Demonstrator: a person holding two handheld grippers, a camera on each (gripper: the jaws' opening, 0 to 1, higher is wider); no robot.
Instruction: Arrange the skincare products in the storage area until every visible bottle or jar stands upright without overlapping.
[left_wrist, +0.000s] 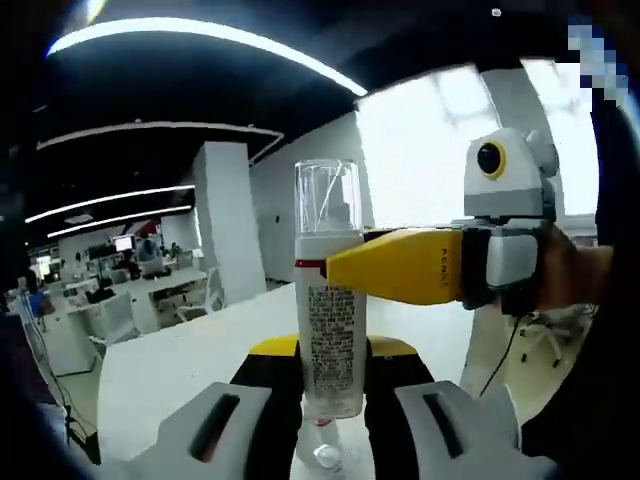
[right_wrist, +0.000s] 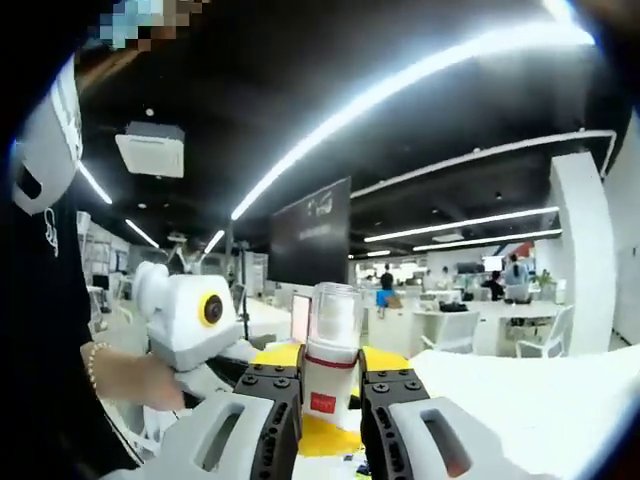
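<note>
Skincare spray bottle (left_wrist: 329, 300), a tall white cylinder with a red band, printed label and clear plastic cap, is standing upright in the air between the two tools rather than on any surface; in the left gripper view the left gripper (left_wrist: 330, 420) is closing its grey jaws on the lower body, seemingly steadying the base, while the right gripper (left_wrist: 345, 268) is coming in from the right with its yellow jaw lying across the red band.

In the right gripper view the same bottle (right_wrist: 331, 355) is being clamped between the right gripper's (right_wrist: 331, 425) black pads, and the left gripper (right_wrist: 195, 320) is showing at left in a hand; this looks like a handover or re-orienting grip.

White tabletop (left_wrist: 190, 355) is lying beyond the bottle; the storage area and other products cannot be made out; the bottle's base is cut off behind the jaws.
</note>
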